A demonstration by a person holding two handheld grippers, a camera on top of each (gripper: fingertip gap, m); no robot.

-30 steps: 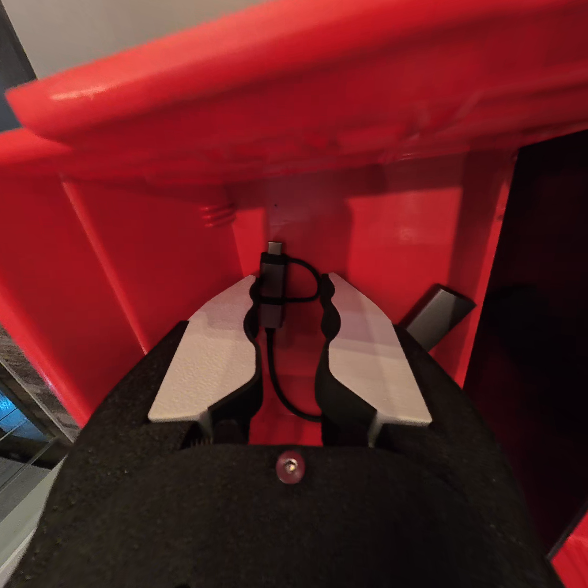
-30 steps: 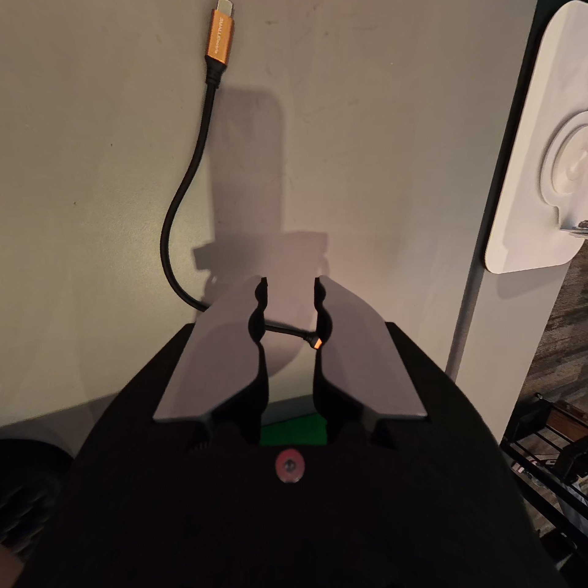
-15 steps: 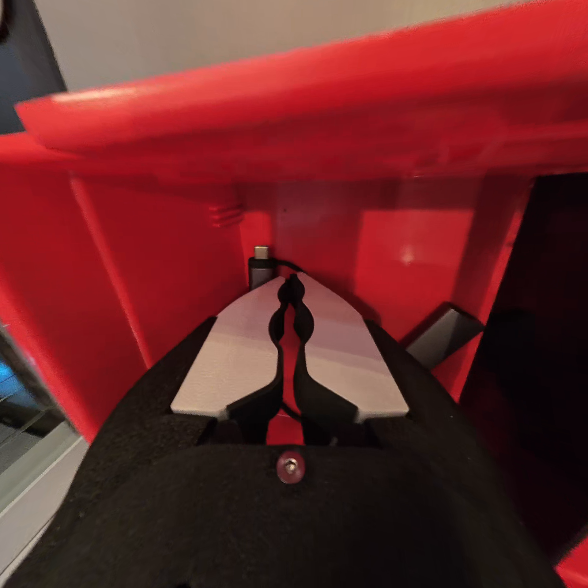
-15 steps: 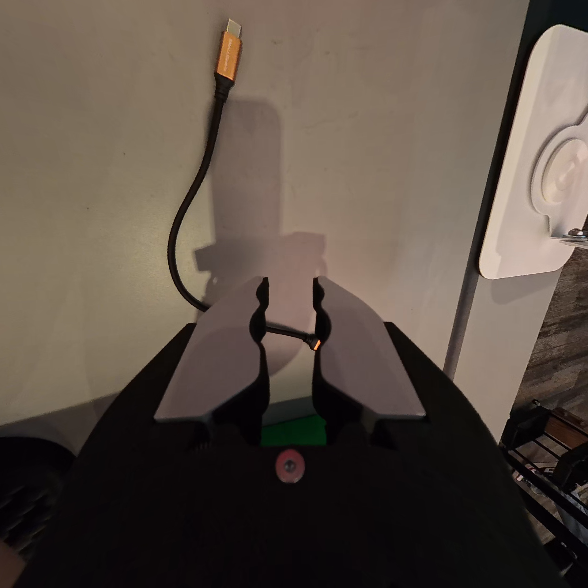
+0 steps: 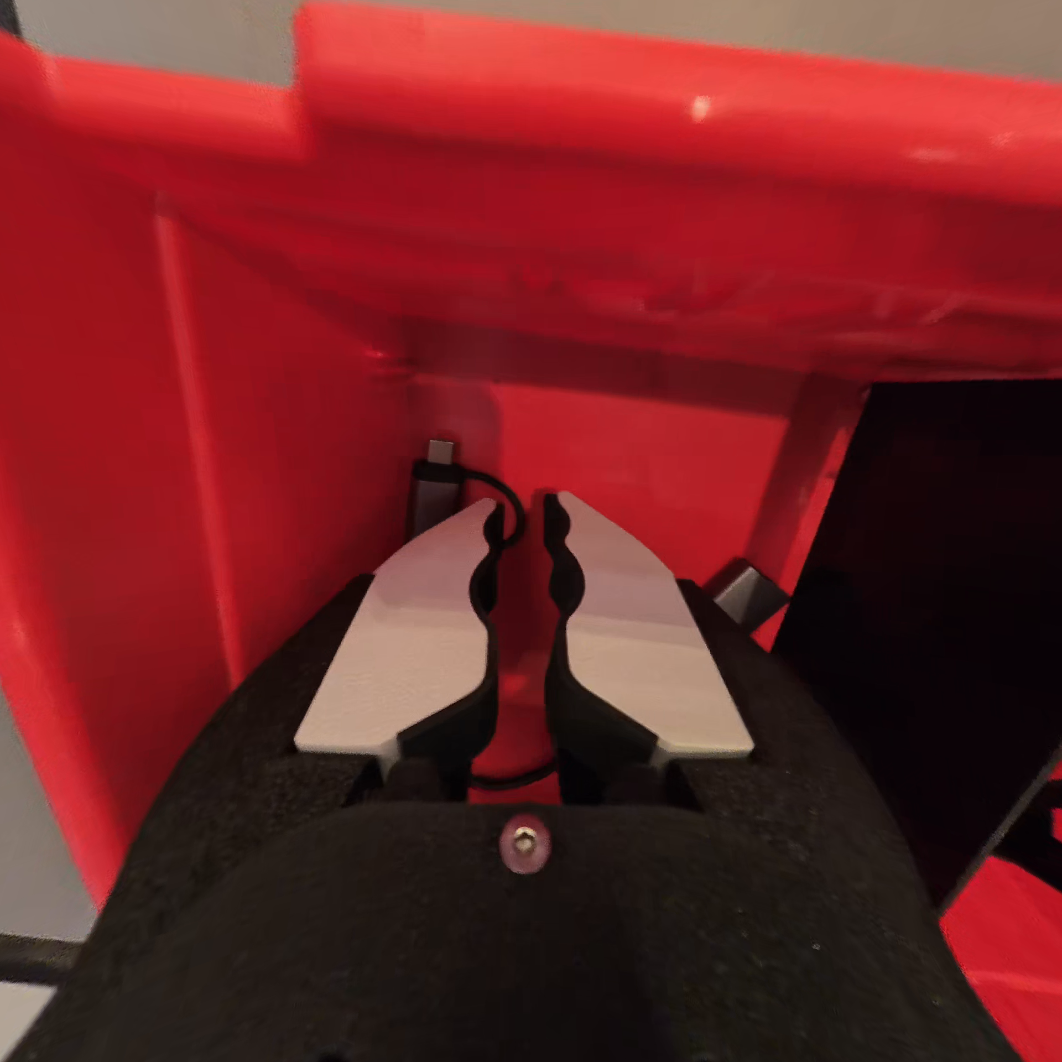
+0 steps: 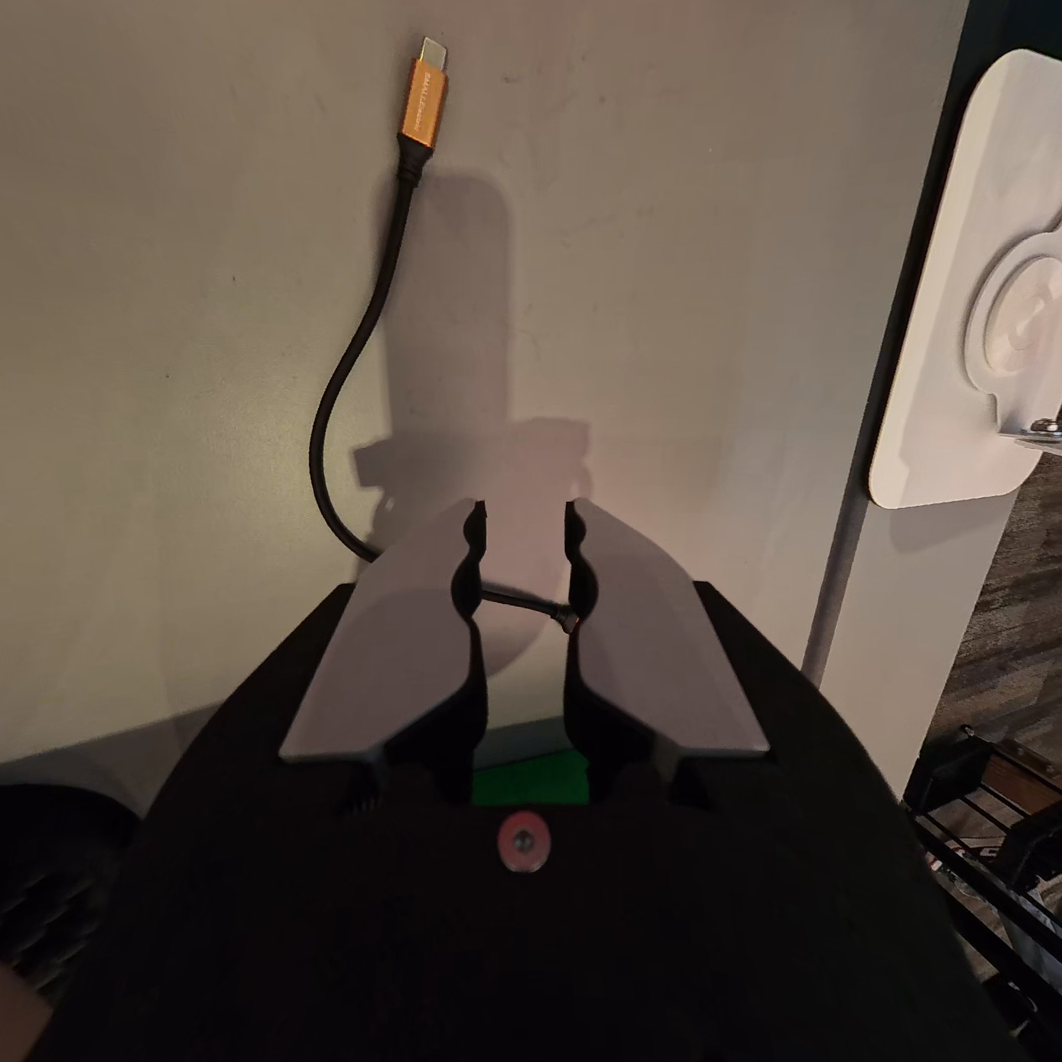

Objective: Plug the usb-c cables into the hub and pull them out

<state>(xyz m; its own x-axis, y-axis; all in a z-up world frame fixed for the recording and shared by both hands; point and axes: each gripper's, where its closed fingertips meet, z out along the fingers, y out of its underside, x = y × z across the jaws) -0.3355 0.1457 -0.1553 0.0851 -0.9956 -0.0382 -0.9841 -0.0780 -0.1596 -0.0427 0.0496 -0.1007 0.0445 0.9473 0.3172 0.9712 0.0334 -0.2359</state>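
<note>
In the left wrist view my left gripper (image 5: 520, 501) is inside a red plastic bin (image 5: 574, 172), its jaws a small way apart with nothing between them. A grey USB-C plug (image 5: 435, 485) stands against the bin's back wall just left of my left fingertip, and its thin black tether loops past that finger. A grey hub (image 5: 744, 595) pokes out behind my right finger. In the right wrist view my right gripper (image 6: 524, 506) is open above a grey surface. A black cable with an orange USB-C plug (image 6: 423, 97) lies there, and its other end crosses between the fingers.
The bin's red walls close in on the left, back and top, with a dark opening (image 5: 931, 603) at the right. In the right wrist view a white plate (image 6: 977, 276) hangs at the right, a wire rack (image 6: 1000, 833) is at the lower right, and a green patch (image 6: 528, 778) lies under the gripper. One gripper's finger ends stand about 30 cm off the other's. The right gripper is farther from the grey hub (image 5: 744, 595), some 30 cm, than the left, some 6 cm.
The left gripper had the grey plug between open fingers, shut half a second ago, and now stands slightly open with the plug to the left of its left finger. The right gripper has barely moved.
</note>
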